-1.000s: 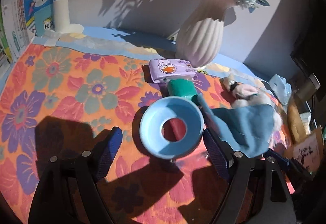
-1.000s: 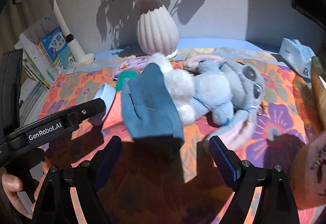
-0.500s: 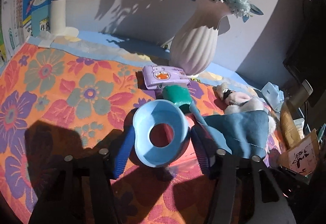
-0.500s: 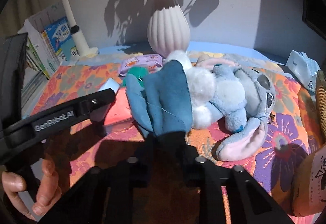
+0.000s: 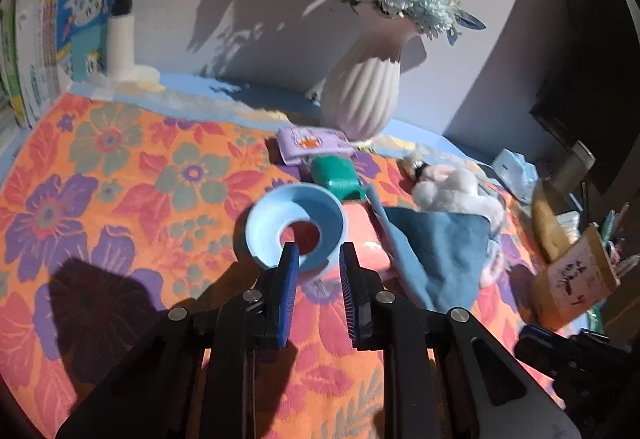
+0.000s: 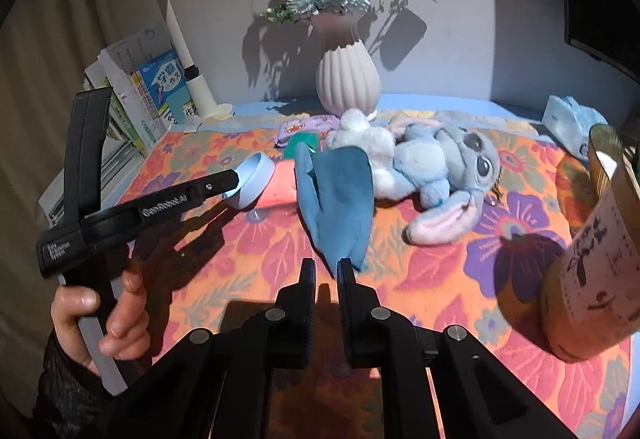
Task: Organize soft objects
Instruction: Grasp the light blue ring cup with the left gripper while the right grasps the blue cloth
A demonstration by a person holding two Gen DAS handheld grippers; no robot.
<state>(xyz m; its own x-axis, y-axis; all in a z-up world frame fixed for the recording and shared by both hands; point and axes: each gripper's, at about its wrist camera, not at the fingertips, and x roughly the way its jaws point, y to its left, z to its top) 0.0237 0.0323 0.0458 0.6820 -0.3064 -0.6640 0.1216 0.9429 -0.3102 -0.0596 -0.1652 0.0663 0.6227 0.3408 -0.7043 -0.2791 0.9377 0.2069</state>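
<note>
A blue glove (image 6: 340,195) lies flat on the floral cloth, fingers toward me; it also shows in the left wrist view (image 5: 436,255). A blue-grey plush toy (image 6: 436,159) lies behind it on its side. My right gripper (image 6: 325,271) is narrowly closed just short of the glove's near tip, holding nothing. My left gripper (image 5: 316,259) is closed on the near rim of a light blue ring-shaped bowl (image 5: 296,227), seen from the side in the right wrist view (image 6: 254,179). A pink-red pad (image 5: 366,235) lies under the bowl and glove.
A ribbed vase (image 6: 347,79) of flowers stands at the back. A purple packet (image 5: 312,143) and green object (image 5: 336,179) lie before it. Books (image 6: 156,95) and a lamp (image 6: 172,27) are far left. A brown paper container (image 6: 592,259) is at right, tissues (image 6: 572,123) behind.
Both grippers closed from wide open. The left one closed onto the bowl's rim. The right one pulled back from the glove, which now lies flat and free.
</note>
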